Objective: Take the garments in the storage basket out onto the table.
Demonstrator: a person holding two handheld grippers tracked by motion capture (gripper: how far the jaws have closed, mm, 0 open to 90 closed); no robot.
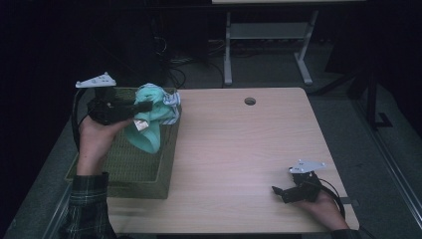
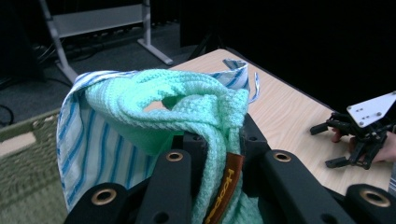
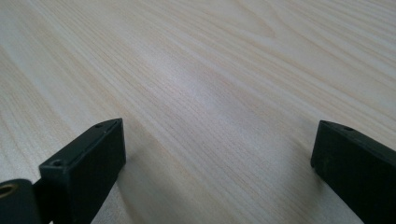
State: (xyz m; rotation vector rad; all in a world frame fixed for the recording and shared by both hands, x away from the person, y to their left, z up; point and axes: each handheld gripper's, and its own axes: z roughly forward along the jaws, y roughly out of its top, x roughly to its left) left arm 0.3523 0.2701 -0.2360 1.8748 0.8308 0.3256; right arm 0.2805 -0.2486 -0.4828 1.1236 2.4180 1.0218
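Note:
A mint-green knitted garment (image 1: pixel 148 119) with a brown label hangs in the air over the woven basket (image 1: pixel 122 164) at the table's left edge. My left gripper (image 1: pixel 144 106) is shut on the garment, and a blue-and-white striped cloth (image 1: pixel 170 101) is bunched up with it. In the left gripper view the green knit (image 2: pixel 187 105) drapes over the jaws and the striped cloth (image 2: pixel 100 149) hangs at the left. My right gripper (image 1: pixel 279 193) rests low over the table's front right, open, with bare wood between its jaws (image 3: pixel 219 154).
The light wooden table (image 1: pixel 239 144) has a round cable hole (image 1: pixel 250 101) near its far edge. Behind the table stands a grey metal frame (image 1: pixel 268 45) on the dark floor, with cables beside it.

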